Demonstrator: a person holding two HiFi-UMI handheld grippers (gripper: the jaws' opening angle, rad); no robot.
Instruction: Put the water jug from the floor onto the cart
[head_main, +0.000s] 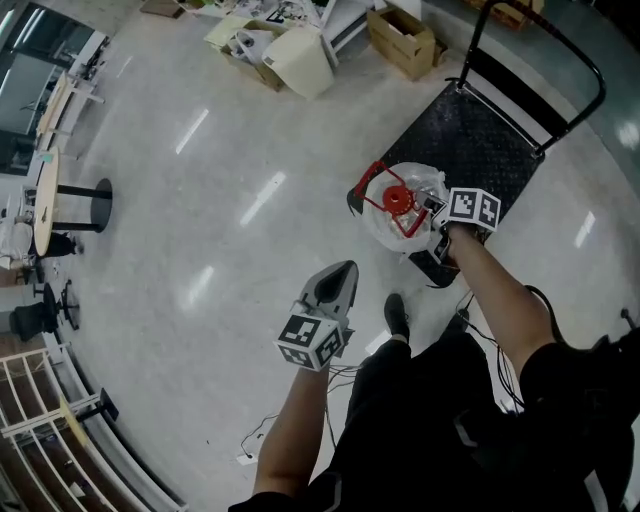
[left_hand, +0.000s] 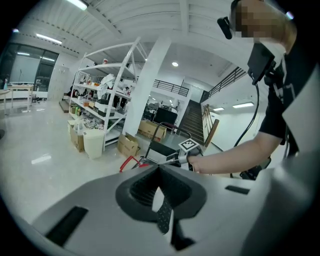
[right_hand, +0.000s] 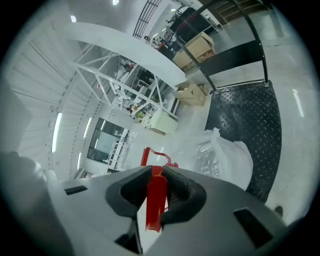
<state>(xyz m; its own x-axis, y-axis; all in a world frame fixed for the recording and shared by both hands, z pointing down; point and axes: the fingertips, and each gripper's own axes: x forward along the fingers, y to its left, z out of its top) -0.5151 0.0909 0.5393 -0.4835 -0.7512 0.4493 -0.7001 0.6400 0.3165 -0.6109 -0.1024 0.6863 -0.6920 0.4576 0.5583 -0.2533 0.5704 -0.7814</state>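
The water jug (head_main: 412, 222) is clear, wrapped in thin plastic, with a red cap and a red handle (head_main: 380, 178). It is at the near corner of the black cart deck (head_main: 470, 140); I cannot tell whether it rests on the deck. My right gripper (head_main: 432, 208) is shut on the handle; in the right gripper view the red handle (right_hand: 156, 200) runs between the jaws, with the jug (right_hand: 222, 155) beyond. My left gripper (head_main: 338, 278) is shut and empty over the floor, to the jug's left. The left gripper (left_hand: 160, 169) points toward the cart (left_hand: 162, 150).
The cart's black push bar (head_main: 560, 40) rises at its far end. Cardboard boxes (head_main: 405, 38) and a white bin (head_main: 300, 58) lie beyond on the floor. A round table on a black base (head_main: 88, 205) stands far left. A person's shoe (head_main: 397, 315) and cables are beside the cart.
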